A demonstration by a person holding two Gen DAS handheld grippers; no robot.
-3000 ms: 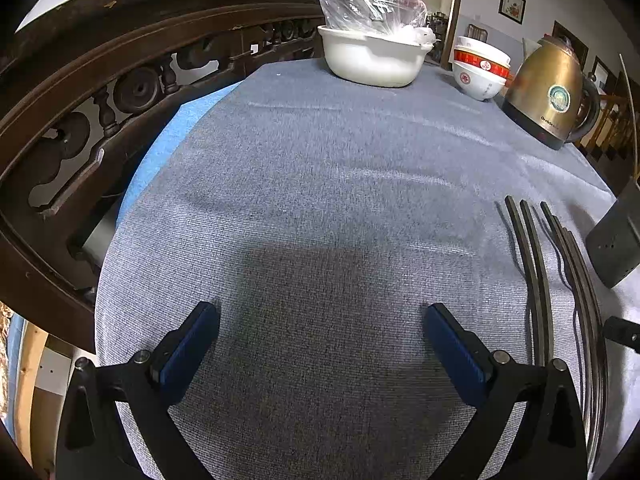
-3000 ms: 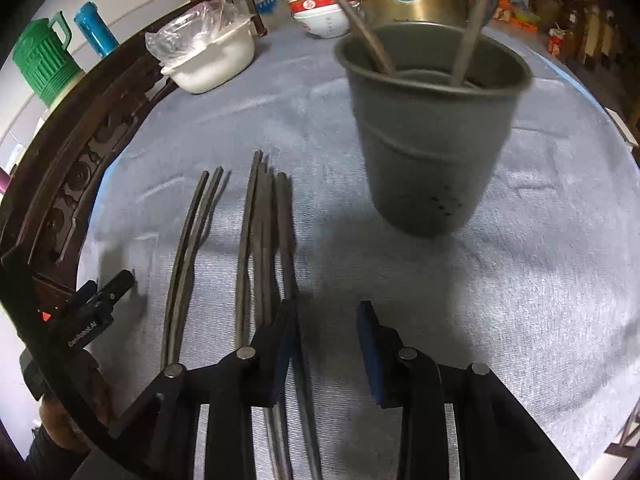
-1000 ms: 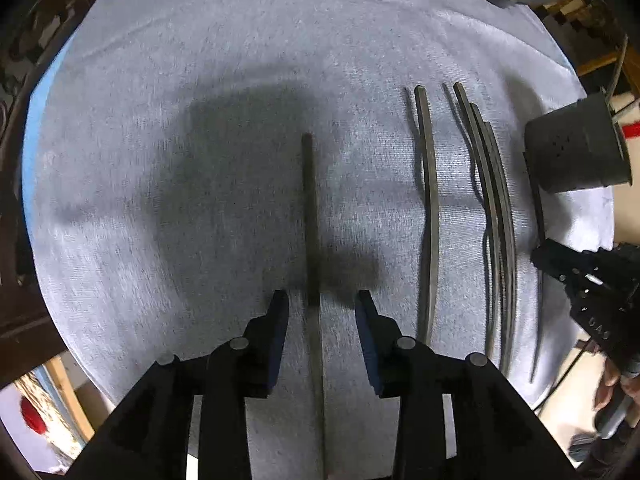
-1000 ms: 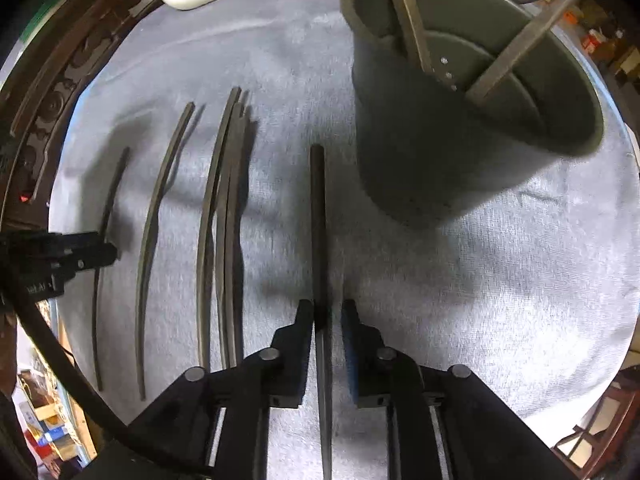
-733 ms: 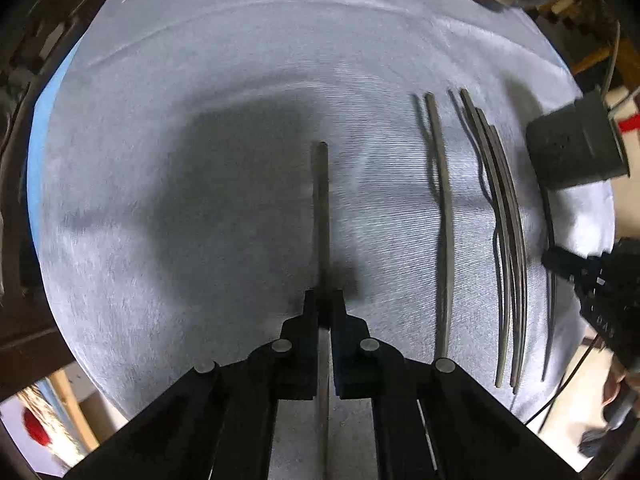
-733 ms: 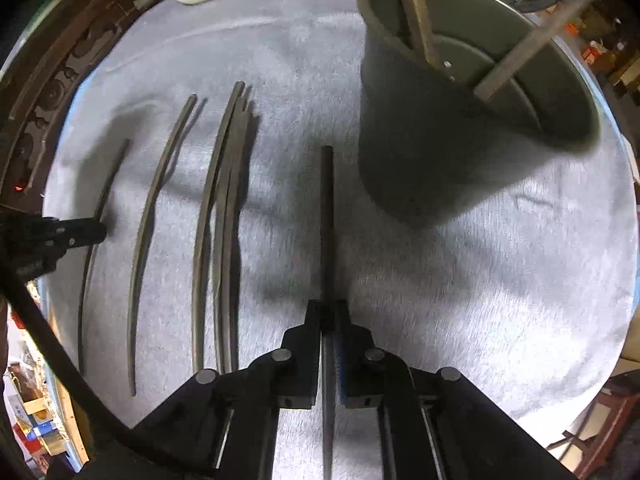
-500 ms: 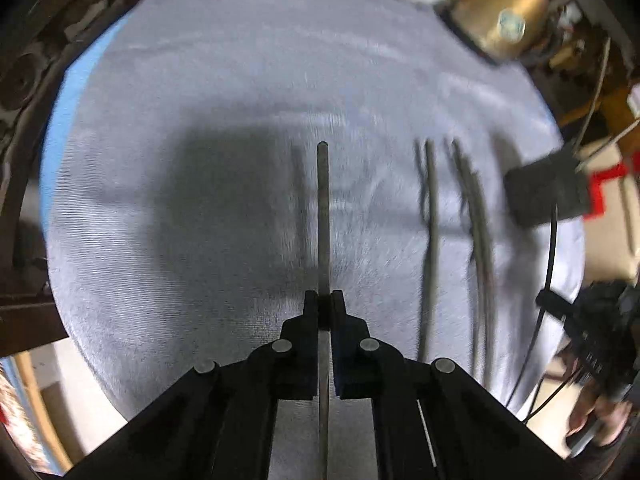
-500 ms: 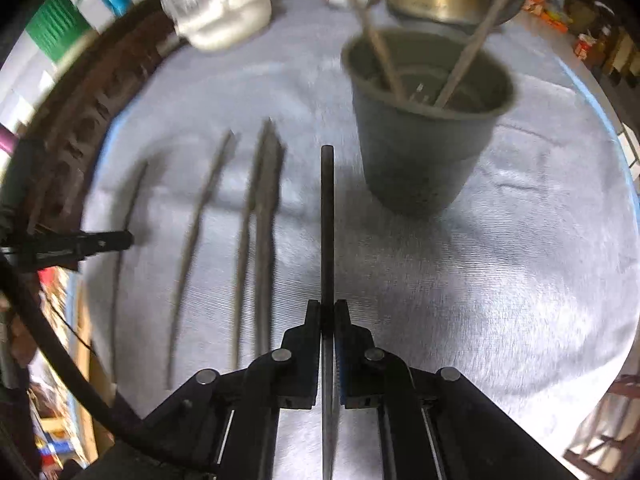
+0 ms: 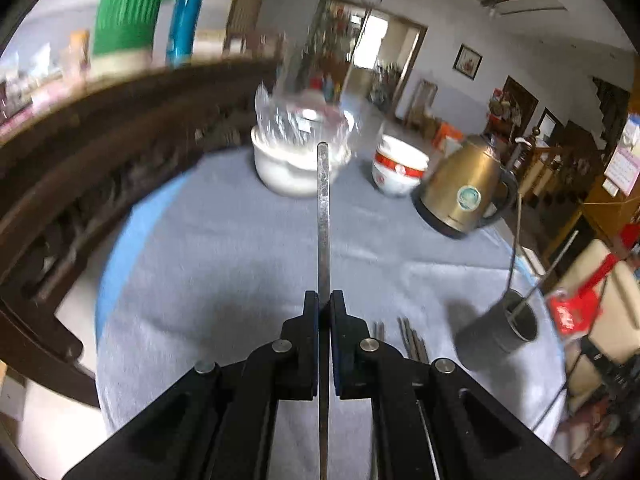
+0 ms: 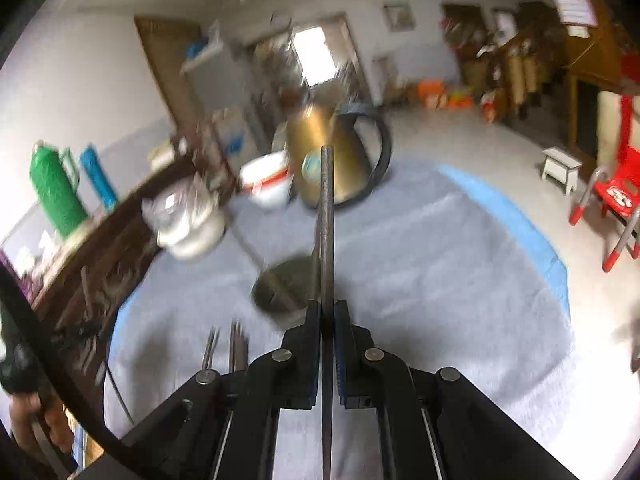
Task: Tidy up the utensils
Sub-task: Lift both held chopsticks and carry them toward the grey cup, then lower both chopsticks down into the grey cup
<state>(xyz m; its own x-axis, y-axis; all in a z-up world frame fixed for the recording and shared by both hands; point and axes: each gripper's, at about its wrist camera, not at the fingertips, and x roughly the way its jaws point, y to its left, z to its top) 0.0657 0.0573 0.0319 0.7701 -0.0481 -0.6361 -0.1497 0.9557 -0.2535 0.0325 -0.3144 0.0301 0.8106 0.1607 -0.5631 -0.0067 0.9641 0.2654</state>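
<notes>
A: Change since half a second ago: both wrist views were looking down on the bench (image 9: 240, 248); now both look out level across the room. Each gripper has lifted and tilted up with its load.

B: Jaws?

A: Left gripper (image 9: 324, 312): jaws closed right down on a chopstick (image 9: 323, 216), only the stick's width between them. Right gripper (image 10: 327, 320): same, clamped on a second chopstick (image 10: 327, 224). Both sticks point straight ahead, clear of the cloth.

B: Meaning for the task?

A: Judgement: pick-up done on both sides, transfer to the holder cup (image 9: 500, 330) comes next. In the right view the cup (image 10: 286, 284) sits just below the held stick; in the left view it is off to the right, near the bench edge.

B: Materials?

A: Sticks: thin, dark, straight, matte metal look, blunt square tip. Cup: dark grey, round, tapered, two sticks already leaning inside. Cloth: grey, coarse weave. Remaining chopsticks (image 9: 412, 338) lie on it beside the jaws. Kettle (image 9: 464, 196): glossy brass-coloured. Much motion blur.
</notes>
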